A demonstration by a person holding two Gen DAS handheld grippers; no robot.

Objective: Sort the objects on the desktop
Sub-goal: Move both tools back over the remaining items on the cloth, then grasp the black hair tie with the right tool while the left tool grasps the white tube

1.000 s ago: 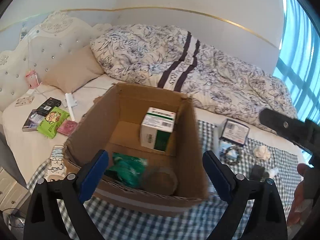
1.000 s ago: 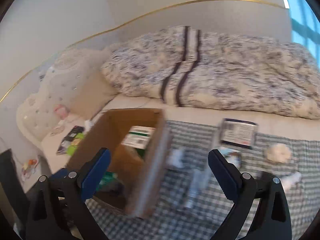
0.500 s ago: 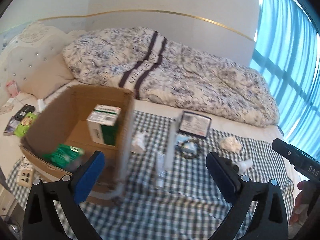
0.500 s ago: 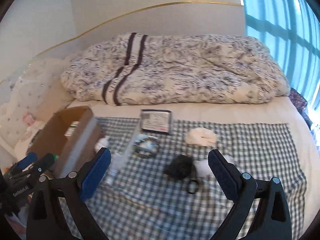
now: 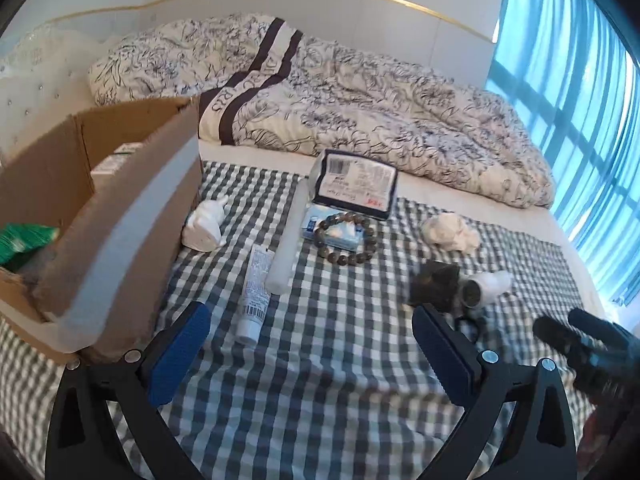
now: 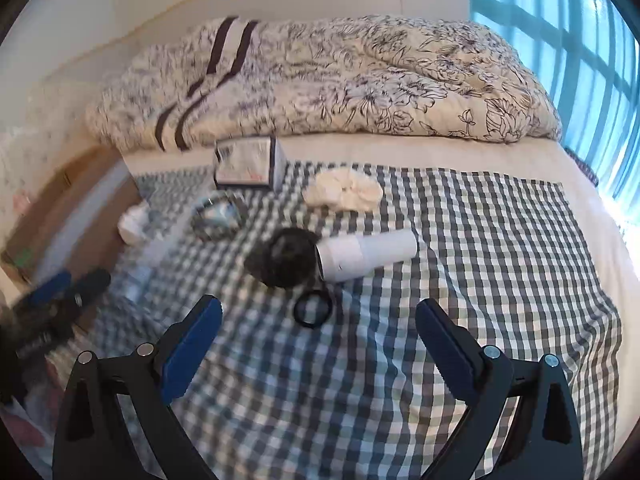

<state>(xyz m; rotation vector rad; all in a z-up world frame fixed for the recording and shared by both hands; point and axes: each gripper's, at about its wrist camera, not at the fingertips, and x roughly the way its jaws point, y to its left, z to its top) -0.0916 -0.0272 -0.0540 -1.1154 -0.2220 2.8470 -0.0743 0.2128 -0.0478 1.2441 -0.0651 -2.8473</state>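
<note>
Both grippers have swung away from the cardboard box (image 5: 100,208) toward the checked cloth (image 5: 320,380), so another pickup looks next. The left gripper (image 5: 312,336) and right gripper (image 6: 318,328) are spread, empty. Waiting on the cloth: 1 tube (image 5: 256,292), 1 bead bracelet (image 5: 345,240), 1 white bottle (image 6: 368,254), possibly 2 crumpled tissues.

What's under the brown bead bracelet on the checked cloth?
The brown bead bracelet rests partly on a small blue-and-white packet, partly on the checked cloth. The packet's print is mostly covered and unreadable.
</note>
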